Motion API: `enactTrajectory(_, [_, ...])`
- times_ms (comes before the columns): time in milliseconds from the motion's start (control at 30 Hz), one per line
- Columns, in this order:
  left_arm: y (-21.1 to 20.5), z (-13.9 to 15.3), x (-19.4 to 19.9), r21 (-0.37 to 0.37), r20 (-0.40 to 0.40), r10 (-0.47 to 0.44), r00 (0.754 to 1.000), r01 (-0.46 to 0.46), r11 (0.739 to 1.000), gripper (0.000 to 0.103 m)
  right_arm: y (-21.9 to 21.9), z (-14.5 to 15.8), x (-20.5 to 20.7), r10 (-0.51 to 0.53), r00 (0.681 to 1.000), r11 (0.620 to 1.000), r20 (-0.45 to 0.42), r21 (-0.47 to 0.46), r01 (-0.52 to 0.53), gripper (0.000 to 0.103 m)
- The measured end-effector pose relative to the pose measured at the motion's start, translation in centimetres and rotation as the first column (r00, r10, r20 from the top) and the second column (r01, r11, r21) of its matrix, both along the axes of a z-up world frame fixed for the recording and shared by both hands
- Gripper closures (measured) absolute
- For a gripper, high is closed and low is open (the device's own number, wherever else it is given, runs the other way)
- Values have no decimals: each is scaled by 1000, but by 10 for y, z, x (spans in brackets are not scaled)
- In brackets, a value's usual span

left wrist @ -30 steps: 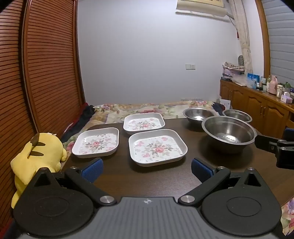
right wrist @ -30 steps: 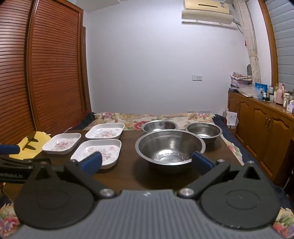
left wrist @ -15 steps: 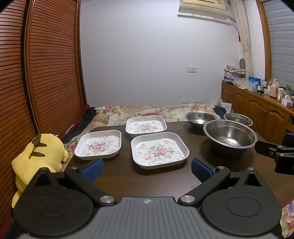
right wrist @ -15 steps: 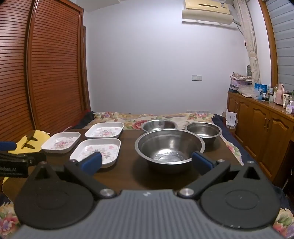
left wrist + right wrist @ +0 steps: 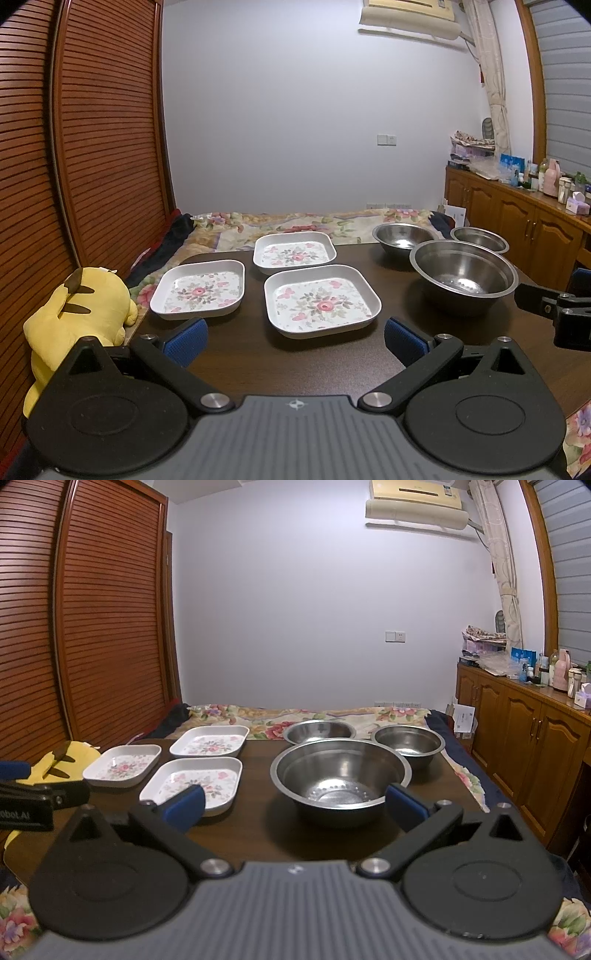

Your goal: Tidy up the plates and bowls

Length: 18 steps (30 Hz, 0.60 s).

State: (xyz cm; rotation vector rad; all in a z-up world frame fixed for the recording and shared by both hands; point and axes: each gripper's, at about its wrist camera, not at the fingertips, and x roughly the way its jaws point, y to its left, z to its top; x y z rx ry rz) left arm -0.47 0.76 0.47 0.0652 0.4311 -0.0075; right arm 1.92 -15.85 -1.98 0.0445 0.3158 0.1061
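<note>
Three square white plates [image 5: 321, 301] with pink floral print sit on the dark table [image 5: 295, 354], left of the big bowl [image 5: 463, 278]. Two smaller steel bowls [image 5: 402, 236] stand just behind the big bowl. All are separate, unstacked. The left gripper [image 5: 295, 338] hovers near the closest plate, fingers spread, empty. The right gripper [image 5: 295, 805] hovers before the big bowl, fingers spread, empty. Only the left view shows the whole yellow plush [image 5: 77, 310] left of the plates; only the right view shows perforations in the big bowl's base.
</note>
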Motion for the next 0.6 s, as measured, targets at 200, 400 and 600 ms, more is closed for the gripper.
enactTrajectory(200, [1,-1,0,-1,1,0,1000,0,1000,0,-2,-1,0,-10,1000,1000,-1,0,10,0])
enactTrajectory(400, [1,-1,0,-1,-2,1,1000,-1,1000,0,-4,-1,1,-9,1000,1000,-2,0,9,0])
enactTrajectory(600, [2,-3,0,-2,-5,2,1000,-2,1000,0,-4,-2,2,-6,1000,1000,-4,-1,6,0])
